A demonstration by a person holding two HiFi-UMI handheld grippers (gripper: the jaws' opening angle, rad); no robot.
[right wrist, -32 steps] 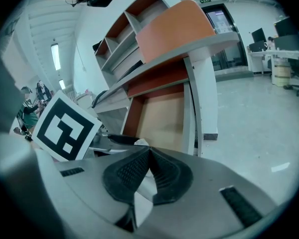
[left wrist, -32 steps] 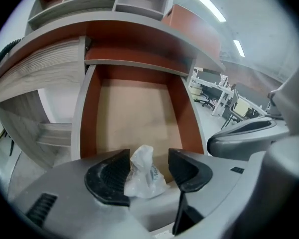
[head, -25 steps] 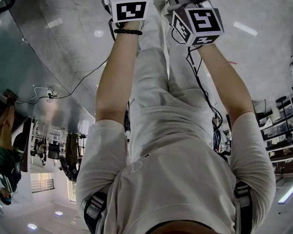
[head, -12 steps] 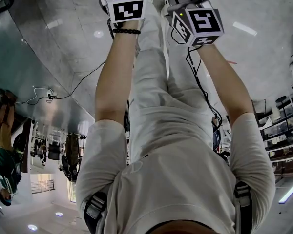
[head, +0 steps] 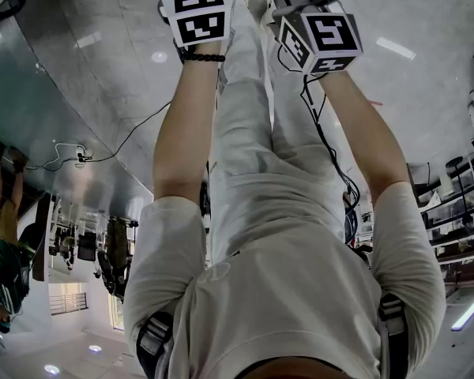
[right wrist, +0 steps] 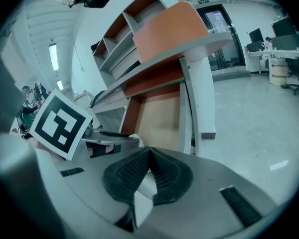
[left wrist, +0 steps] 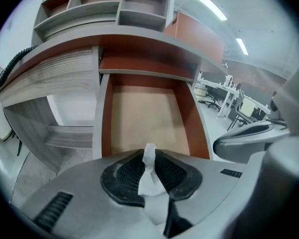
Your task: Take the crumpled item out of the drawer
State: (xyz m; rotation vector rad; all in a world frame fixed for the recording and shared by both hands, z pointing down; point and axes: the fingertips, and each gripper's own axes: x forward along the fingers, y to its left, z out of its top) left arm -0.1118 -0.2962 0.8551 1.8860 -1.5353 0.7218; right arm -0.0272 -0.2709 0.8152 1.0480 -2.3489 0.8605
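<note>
Left gripper [left wrist: 149,156], whose jaws have just been closing, pinches the crumpled item [left wrist: 150,180], a white scrap, over the front edge of the desk's [left wrist: 139,39] open drawer [left wrist: 144,113], otherwise bare, so only carrying it clear seems left; right gripper [right wrist: 149,153] is clenched on nothing.
</note>
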